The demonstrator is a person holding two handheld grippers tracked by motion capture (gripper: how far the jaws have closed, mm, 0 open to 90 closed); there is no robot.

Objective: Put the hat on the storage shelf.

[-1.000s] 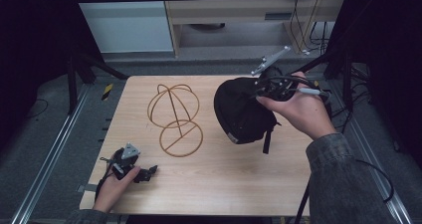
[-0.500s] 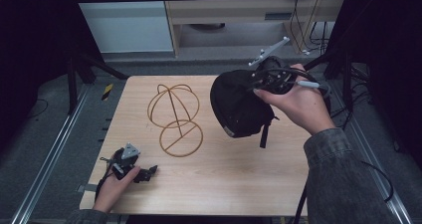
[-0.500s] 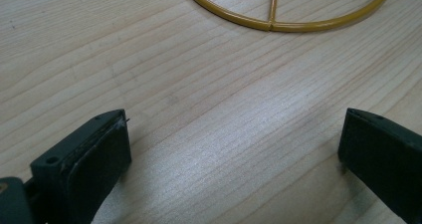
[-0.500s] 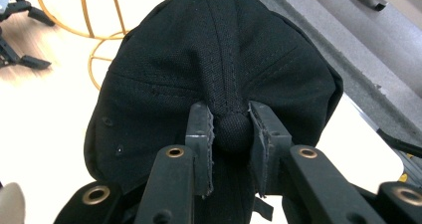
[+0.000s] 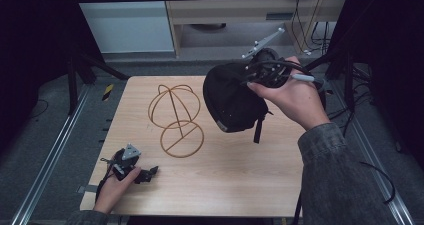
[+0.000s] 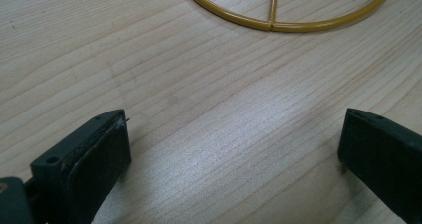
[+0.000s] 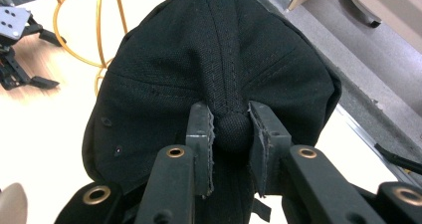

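Note:
A black cap (image 5: 232, 97) hangs in the air over the table's right half, its strap dangling. My right gripper (image 5: 264, 71) is shut on the cap (image 7: 209, 74), the pads pinching the crown at its top button (image 7: 232, 129). A gold wire hat stand (image 5: 175, 117) with a round base stands upright left of the cap, apart from it. My left gripper (image 5: 150, 174) rests on the wooden table (image 5: 225, 180) near the front left corner, jaws wide open with bare wood between them. The stand's base ring (image 6: 286, 17) lies ahead of the left gripper (image 6: 234, 159).
Metal rails run along both sides of the table. A cabinet and loose cables lie beyond the far edge. Dark tripod legs stand at the left and right. The left gripper (image 7: 20, 50) lies beside the gold stand (image 7: 99, 25) in the right gripper view.
My right gripper has lifted the cap a little higher and slightly towards the far side. The left hand and its gripper have stayed put.

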